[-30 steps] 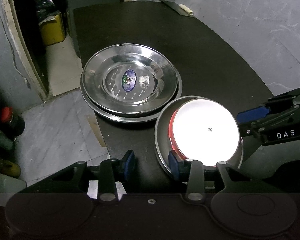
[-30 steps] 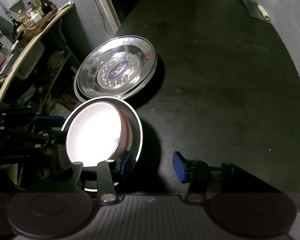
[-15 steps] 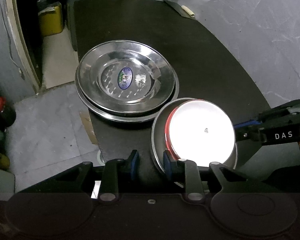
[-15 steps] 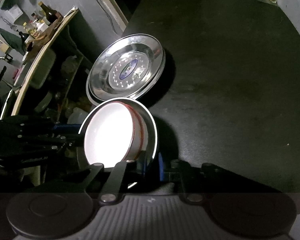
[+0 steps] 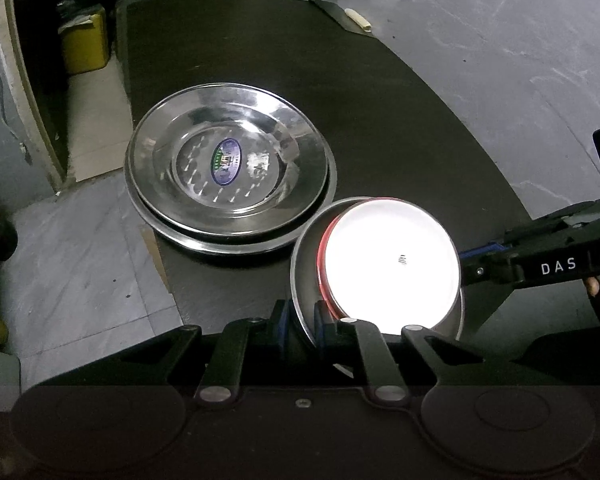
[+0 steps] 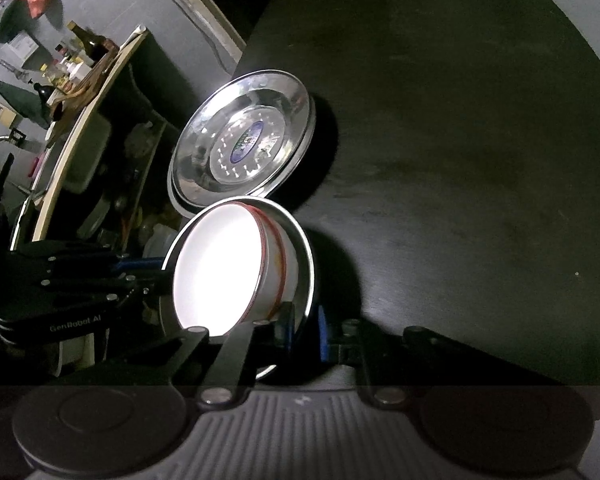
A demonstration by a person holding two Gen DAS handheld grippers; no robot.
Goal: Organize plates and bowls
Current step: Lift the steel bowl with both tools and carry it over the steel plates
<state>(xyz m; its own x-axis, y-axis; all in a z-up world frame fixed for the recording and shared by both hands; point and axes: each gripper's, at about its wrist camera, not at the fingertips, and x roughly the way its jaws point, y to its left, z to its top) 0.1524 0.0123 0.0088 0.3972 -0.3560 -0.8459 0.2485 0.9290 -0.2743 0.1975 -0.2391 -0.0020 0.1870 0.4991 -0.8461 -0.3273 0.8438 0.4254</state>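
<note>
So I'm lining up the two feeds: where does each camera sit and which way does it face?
Left wrist: rides the left gripper, looks across the black table; the right gripper enters from the right.
Right wrist: rides the right gripper, faces the same table.
Shared: steel bowl holding the white bowl, and stacked steel plates.

Your stacked steel plates [image 5: 228, 168] near the table's left edge look polished, mirror-glossy metal, top one with a glossy oval sticker [image 5: 225, 160]. Steel bowl [image 5: 300, 264] you're holding: same shiny metal rim. White bowl [image 5: 392, 268] inside it looks smooth, glazed, red-banded. Table [image 5: 380, 120] is matt black, faintly scuffed. Gripper pads [image 5: 280, 320] look matt blue rubbery; linkages matt black plastic.
</note>
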